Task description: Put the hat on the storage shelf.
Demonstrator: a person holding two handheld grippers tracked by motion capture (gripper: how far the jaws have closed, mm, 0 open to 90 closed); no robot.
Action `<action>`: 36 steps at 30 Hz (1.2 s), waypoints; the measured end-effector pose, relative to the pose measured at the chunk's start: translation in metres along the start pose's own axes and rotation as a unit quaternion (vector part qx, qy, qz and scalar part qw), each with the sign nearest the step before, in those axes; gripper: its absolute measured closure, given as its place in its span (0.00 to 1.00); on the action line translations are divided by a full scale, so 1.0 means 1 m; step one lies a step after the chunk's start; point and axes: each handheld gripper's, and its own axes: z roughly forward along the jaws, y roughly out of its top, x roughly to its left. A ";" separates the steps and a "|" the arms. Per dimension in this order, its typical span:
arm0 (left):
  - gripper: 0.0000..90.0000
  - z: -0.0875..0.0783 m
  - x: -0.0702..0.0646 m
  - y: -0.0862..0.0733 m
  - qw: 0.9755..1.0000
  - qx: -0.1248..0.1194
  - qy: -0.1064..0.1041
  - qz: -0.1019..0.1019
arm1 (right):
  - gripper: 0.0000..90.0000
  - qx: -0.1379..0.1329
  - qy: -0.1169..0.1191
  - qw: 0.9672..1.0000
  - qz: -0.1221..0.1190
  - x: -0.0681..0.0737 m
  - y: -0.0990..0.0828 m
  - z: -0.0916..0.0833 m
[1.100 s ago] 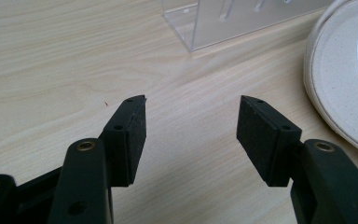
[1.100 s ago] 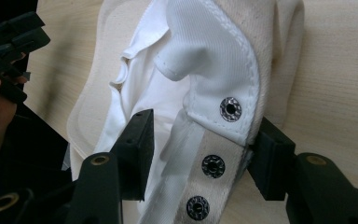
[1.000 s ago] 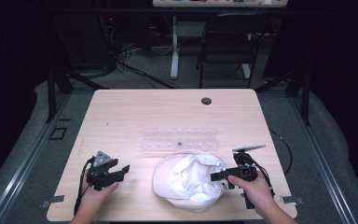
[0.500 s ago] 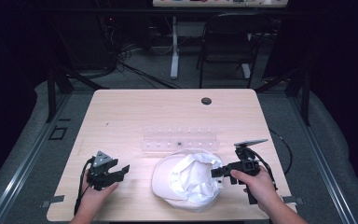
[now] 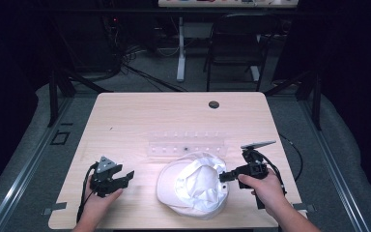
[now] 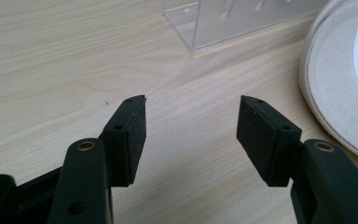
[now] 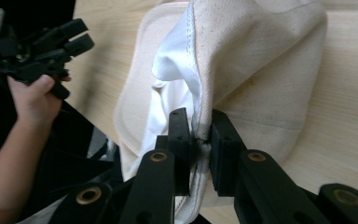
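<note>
A white cap (image 5: 192,186) lies upside down near the table's front edge, its white lining facing up. My right gripper (image 5: 225,177) is shut on the cap's rim at its right side; in the right gripper view the cream fabric (image 7: 242,60) is pinched between the two jaws of the right gripper (image 7: 199,133). My left gripper (image 5: 125,177) rests on the table left of the cap, open and holding nothing. In the left gripper view the left gripper (image 6: 192,119) stands wide over bare wood, with the cap's brim (image 6: 335,88) at the right.
A clear acrylic rack (image 5: 187,145) stands just behind the cap, its corner (image 6: 214,23) ahead of the left gripper. A round cable hole (image 5: 214,104) sits near the table's far edge. A chair and desk legs stand beyond the table.
The right gripper has shifted slightly right and toward the front with the cap's rim in it. The left gripper has stayed put.
</note>
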 end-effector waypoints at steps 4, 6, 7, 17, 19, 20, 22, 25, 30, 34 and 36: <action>0.48 0.000 0.000 0.000 1.000 0.001 -0.001 0.001 | 0.91 -0.002 0.035 0.999 0.005 0.005 0.005 -0.003; 0.48 0.000 0.000 0.000 1.000 0.001 -0.002 0.001 | 0.91 -0.006 0.050 0.999 0.010 0.007 0.007 -0.005; 0.48 0.000 -0.001 0.000 1.000 0.001 -0.002 0.001 | 0.91 -0.009 0.053 0.999 0.012 0.008 0.008 -0.005; 0.47 -0.001 -0.006 0.001 1.000 -0.009 -0.015 -0.004 | 0.91 -0.034 0.103 0.994 0.004 0.025 0.019 -0.013; 0.47 -0.001 -0.006 0.001 1.000 -0.011 -0.018 -0.008 | 0.91 -0.037 0.108 0.993 0.005 0.028 0.020 -0.013; 0.47 -0.002 -0.007 0.002 1.000 -0.013 -0.021 -0.011 | 0.91 -0.039 0.115 0.993 0.004 0.029 0.020 -0.012; 0.47 -0.002 -0.011 0.002 1.000 -0.011 -0.019 -0.007 | 0.91 -0.042 0.131 0.991 -0.001 0.037 0.024 -0.013; 0.47 -0.002 -0.014 0.004 1.000 -0.009 -0.020 -0.001 | 0.91 -0.041 0.136 0.990 -0.003 0.041 0.027 -0.013; 0.48 -0.011 -0.024 0.013 0.999 -0.024 -0.036 0.014 | 0.91 -0.036 0.149 0.988 -0.011 0.053 0.034 -0.013; 0.48 -0.014 -0.031 0.017 0.999 -0.027 -0.039 0.026 | 0.91 -0.041 0.157 0.987 -0.011 0.059 0.037 -0.015; 0.47 -0.015 -0.034 0.018 0.998 -0.028 -0.041 0.029 | 0.91 -0.043 0.157 0.987 -0.010 0.062 0.038 -0.016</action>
